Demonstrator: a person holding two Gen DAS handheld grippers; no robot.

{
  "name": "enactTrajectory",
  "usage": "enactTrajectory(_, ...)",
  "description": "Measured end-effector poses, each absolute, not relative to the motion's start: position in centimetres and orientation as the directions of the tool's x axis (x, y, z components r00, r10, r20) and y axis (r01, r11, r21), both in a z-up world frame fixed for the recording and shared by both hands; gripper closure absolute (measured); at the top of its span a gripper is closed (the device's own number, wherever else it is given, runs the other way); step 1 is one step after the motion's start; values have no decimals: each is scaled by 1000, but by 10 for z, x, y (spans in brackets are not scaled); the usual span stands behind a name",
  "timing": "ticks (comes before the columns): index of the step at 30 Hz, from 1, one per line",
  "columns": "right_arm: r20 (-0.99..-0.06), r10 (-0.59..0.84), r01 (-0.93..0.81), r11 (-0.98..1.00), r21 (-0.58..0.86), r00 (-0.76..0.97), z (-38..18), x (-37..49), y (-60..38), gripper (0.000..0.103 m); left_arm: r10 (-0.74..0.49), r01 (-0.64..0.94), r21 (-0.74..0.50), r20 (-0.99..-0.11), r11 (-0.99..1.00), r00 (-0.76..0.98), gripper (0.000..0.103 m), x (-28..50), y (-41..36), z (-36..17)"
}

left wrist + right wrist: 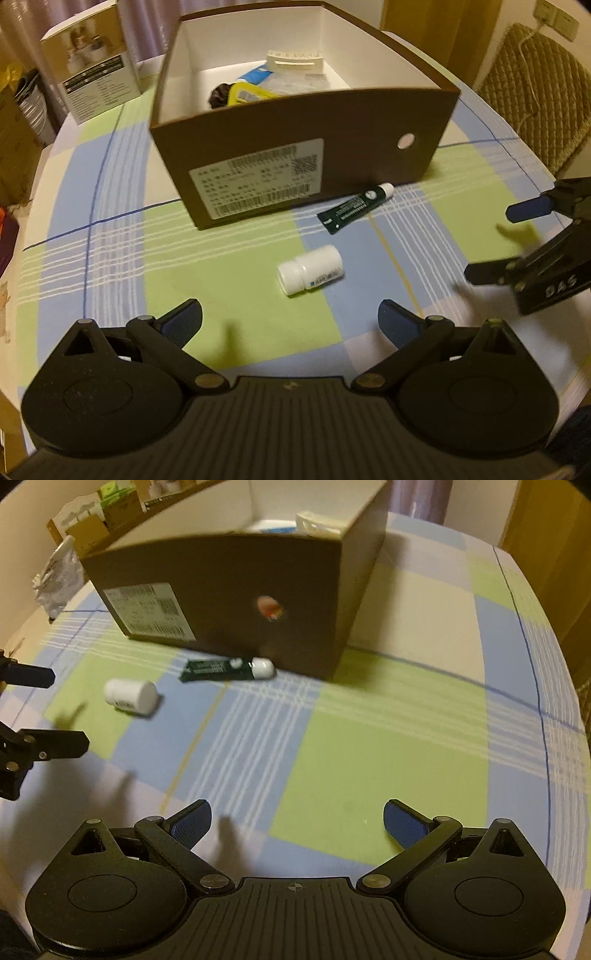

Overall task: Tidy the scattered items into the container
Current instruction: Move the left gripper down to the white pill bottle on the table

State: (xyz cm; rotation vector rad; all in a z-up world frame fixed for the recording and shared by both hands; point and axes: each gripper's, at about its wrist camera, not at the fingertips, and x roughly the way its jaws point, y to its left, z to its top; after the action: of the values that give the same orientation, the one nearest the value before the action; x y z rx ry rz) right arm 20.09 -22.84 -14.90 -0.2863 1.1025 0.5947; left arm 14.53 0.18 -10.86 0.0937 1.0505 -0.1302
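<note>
From the left wrist view, the left gripper (pixel 290 321) hovers over the counter (pixel 229 295) with its fingers spread wide and nothing between them. Just ahead of it a white pill bottle (pixel 311 269) lies on its side on the checked cloth. Beyond the bottle, a dark green tube with a white cap (pixel 354 208) lies flat, its cap end close to the foot of the brown cardboard box (pixel 295 155). The box stands open; inside are a yellow packet (pixel 247 94), a blue packet, a dark item and a cream plastic piece (pixel 295 61). A printed carton (pixel 94 62) stands behind the box at left. The right gripper (pixel 495 243) shows at the right edge, spread and empty.

From the right wrist view, the right gripper (pixel 297 825) is likewise spread, holding nothing. The tube (pixel 229 668) lies just beside the box (pixel 229 602), its cap nearest the wall; whether it touches is unclear. The bottle (pixel 130 697) lies apart to the left, near the left gripper (pixel 66 710).
</note>
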Motion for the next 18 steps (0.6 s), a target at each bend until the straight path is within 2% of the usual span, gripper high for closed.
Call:
enactTrajectory(12, -875, 302, -575, 817, 32, 379, -162, 194, -241, 0, -103, 179, -14, -862, 984, 497, 6, 155, -2, -126)
enactTrajectory(18, -864, 304, -570, 822, 24, 402, -165, 193, -240, 0, -112, 110, -66, -863, 992, 492, 22, 171, -5, -134)
